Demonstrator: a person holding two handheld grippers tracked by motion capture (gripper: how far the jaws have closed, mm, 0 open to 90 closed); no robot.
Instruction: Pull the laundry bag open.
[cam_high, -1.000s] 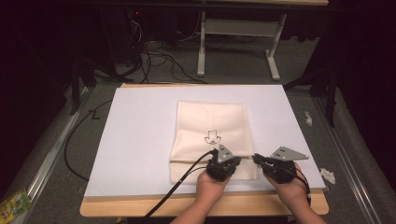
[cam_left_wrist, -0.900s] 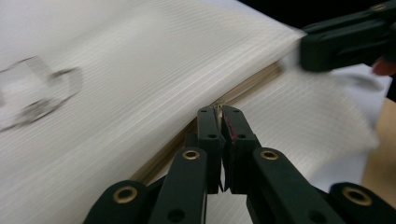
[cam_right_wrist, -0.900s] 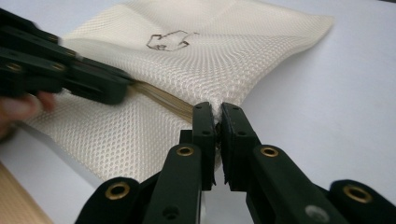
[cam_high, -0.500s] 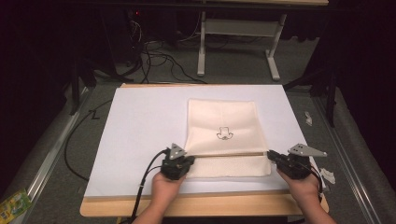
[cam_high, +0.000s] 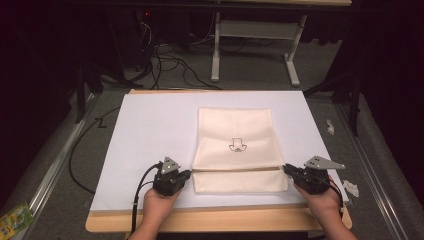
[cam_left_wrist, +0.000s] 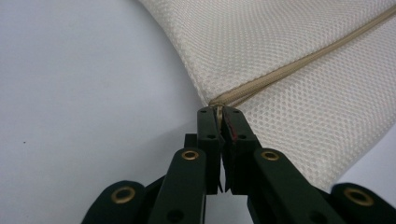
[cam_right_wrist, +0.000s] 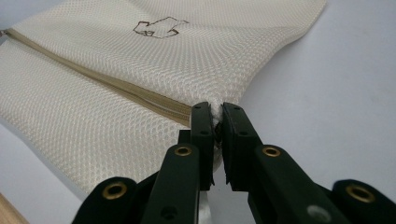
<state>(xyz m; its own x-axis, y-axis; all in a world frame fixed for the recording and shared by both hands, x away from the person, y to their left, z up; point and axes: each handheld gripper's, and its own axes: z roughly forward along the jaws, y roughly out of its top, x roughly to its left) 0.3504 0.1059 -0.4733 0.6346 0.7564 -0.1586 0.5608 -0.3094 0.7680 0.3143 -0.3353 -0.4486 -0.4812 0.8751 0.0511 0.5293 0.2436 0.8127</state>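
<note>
A cream mesh bag (cam_high: 235, 130) with a small printed mark (cam_high: 236, 145) lies flat on the white mat (cam_high: 145, 130). A tan zipper (cam_high: 235, 170) crosses it near the front, and its teeth look joined along the whole length. My left gripper (cam_high: 189, 176) is at the bag's left edge, shut on the zipper pull (cam_left_wrist: 218, 111) at the end of the zipper (cam_left_wrist: 289, 70). My right gripper (cam_high: 287, 169) is at the right edge, shut on the bag's mesh (cam_right_wrist: 93, 126) where the zipper (cam_right_wrist: 116, 86) ends. Both rest low on the mat.
The mat covers a wooden table whose front edge (cam_high: 225, 220) lies under the person's hands. A black cable (cam_high: 140, 187) trails from the left gripper. On the floor beyond are cables (cam_high: 165, 55), a white table frame (cam_high: 250, 30), and at the near left a green packet (cam_high: 15, 220).
My left gripper has travelled left along the zipper from near the bag's right end to its left end. My right gripper and the bag have shifted a little to the right.
</note>
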